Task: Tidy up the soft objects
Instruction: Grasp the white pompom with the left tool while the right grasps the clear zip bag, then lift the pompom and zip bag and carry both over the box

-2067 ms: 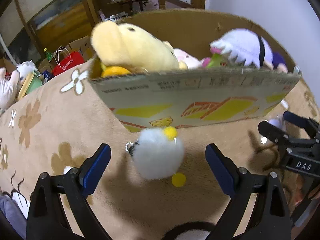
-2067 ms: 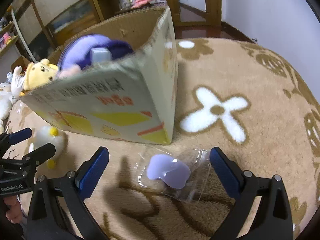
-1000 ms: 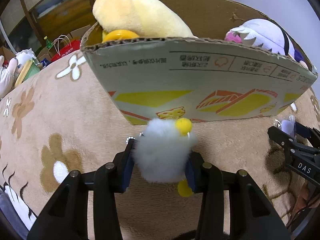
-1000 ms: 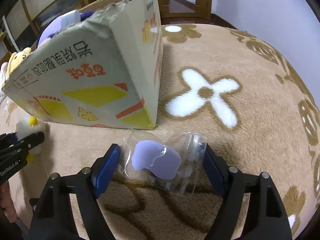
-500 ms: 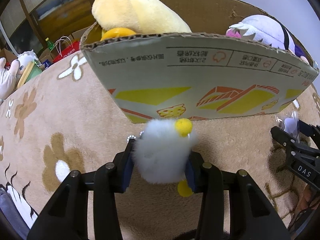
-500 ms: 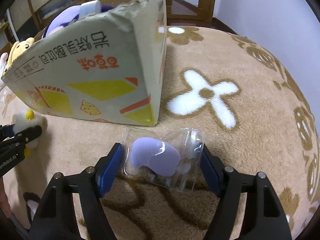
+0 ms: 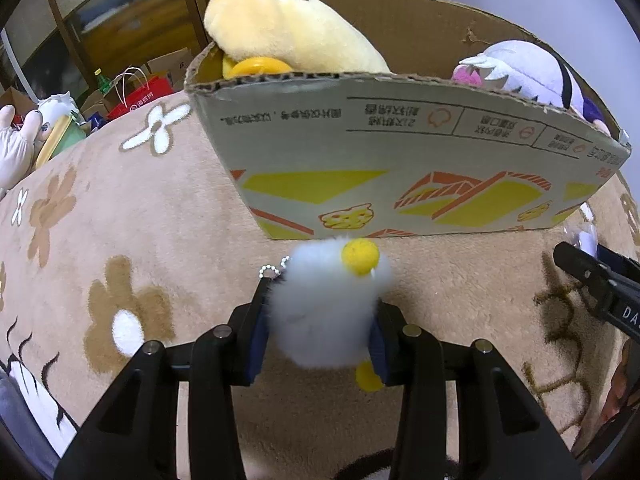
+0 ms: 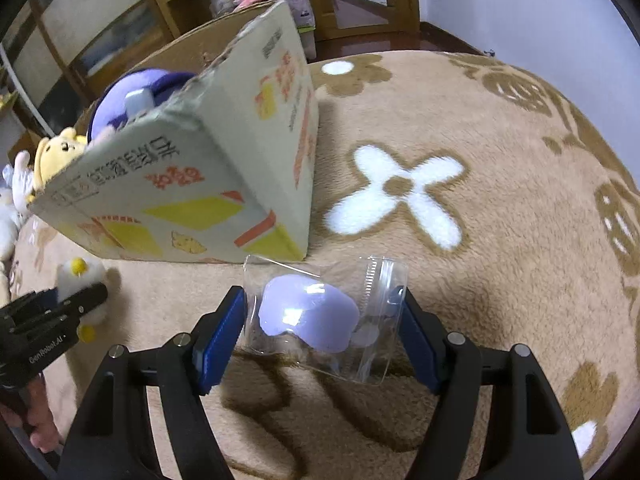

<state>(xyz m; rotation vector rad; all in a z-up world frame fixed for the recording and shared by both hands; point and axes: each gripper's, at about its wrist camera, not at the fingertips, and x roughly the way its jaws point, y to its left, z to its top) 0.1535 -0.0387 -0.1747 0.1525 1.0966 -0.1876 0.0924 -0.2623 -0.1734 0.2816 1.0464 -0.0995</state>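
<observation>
A fluffy white chick toy (image 7: 324,320) with yellow pompoms and a bead chain sits between the blue pads of my left gripper (image 7: 320,304), which is shut on it just in front of the cardboard box (image 7: 400,160). In the right wrist view, a clear zip bag (image 8: 372,344) holding a soft lilac piece (image 8: 308,316) is pinched at both edges by my right gripper (image 8: 320,312), near the box's corner (image 8: 288,240). The left gripper (image 8: 60,304) with the chick shows at that view's left edge. The right gripper's black tips (image 7: 592,268) show at the left wrist view's right edge.
The box holds a big yellow plush (image 7: 288,28) and a white-and-purple plush (image 7: 528,68). Everything rests on a beige flowered carpet (image 8: 500,160). More plush toys (image 7: 16,148) and a red bag (image 7: 136,98) lie beyond the carpet's left edge; wooden shelves stand behind.
Both grippers stood wide open around their objects two seconds ago. The left has since shut on the chick. The right pads have closed in onto the bag's edges.
</observation>
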